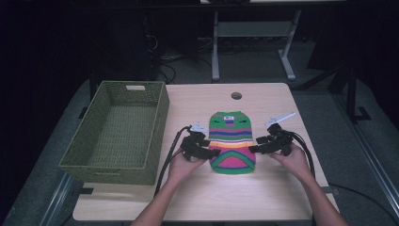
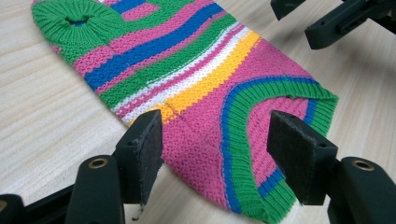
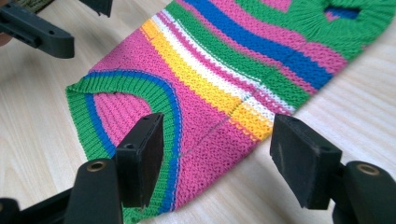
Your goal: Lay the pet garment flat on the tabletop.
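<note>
A small knitted sweater point(image 1: 231, 141) with green, pink, blue, white and yellow stripes lies flat on the wooden table point(image 1: 263, 197). My left gripper point(image 1: 208, 152) sits at its lower left edge and my right gripper point(image 1: 258, 148) at its lower right edge, each in a hand. In the left gripper view the left gripper point(image 2: 215, 131) stands open, its pads astride the pink hem of the sweater point(image 2: 196, 84) without pressing it. In the right gripper view the right gripper point(image 3: 218, 133) is open the same way over the sweater point(image 3: 219, 74).
A green woven basket point(image 1: 160, 117) stands on the table's left side with nothing in it. A round cable hole point(image 1: 236, 95) lies near the far edge. Each gripper's cable trails back toward the front edge. Dark floor and desk legs lie beyond.
</note>
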Demonstrator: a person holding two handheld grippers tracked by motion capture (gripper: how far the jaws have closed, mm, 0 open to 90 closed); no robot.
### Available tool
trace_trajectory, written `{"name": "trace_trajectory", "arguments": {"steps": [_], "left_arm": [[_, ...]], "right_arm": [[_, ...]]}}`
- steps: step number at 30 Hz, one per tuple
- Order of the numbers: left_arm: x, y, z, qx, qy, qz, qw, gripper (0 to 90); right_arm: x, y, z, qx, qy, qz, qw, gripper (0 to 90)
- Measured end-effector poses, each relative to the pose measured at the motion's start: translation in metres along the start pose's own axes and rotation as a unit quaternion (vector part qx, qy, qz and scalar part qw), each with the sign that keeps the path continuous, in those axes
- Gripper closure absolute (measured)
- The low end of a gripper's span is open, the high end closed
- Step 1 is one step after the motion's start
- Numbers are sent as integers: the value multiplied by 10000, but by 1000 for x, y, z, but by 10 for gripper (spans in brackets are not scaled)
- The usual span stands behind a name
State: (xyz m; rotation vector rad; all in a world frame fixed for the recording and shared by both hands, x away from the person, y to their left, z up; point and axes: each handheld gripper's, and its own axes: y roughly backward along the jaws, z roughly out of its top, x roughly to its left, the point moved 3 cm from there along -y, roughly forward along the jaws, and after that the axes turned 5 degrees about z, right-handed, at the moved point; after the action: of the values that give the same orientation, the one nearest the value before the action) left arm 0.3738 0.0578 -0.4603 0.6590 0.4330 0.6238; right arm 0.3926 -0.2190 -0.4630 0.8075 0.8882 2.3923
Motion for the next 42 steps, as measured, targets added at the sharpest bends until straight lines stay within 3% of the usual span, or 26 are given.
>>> {"name": "trace_trajectory", "arguments": {"steps": [10, 22, 28, 42], "left_arm": [[-8, 9, -7, -59, -26, -118, 9999, 320], [-12, 18, -15, -37, -171, -87, 9998, 311], [-16, 21, -24, -95, -117, -93, 9998, 311], [-21, 28, -33, -54, -239, -53, 9997, 298]], "right_arm": [[0, 6, -11, -2, -40, 42, 10000, 325], [3, 13, -25, 0, -56, 43, 10000, 314], [6, 20, -34, -118, -46, 23, 9999, 317], [6, 31, -54, -155, -129, -45, 9998, 295]]}}
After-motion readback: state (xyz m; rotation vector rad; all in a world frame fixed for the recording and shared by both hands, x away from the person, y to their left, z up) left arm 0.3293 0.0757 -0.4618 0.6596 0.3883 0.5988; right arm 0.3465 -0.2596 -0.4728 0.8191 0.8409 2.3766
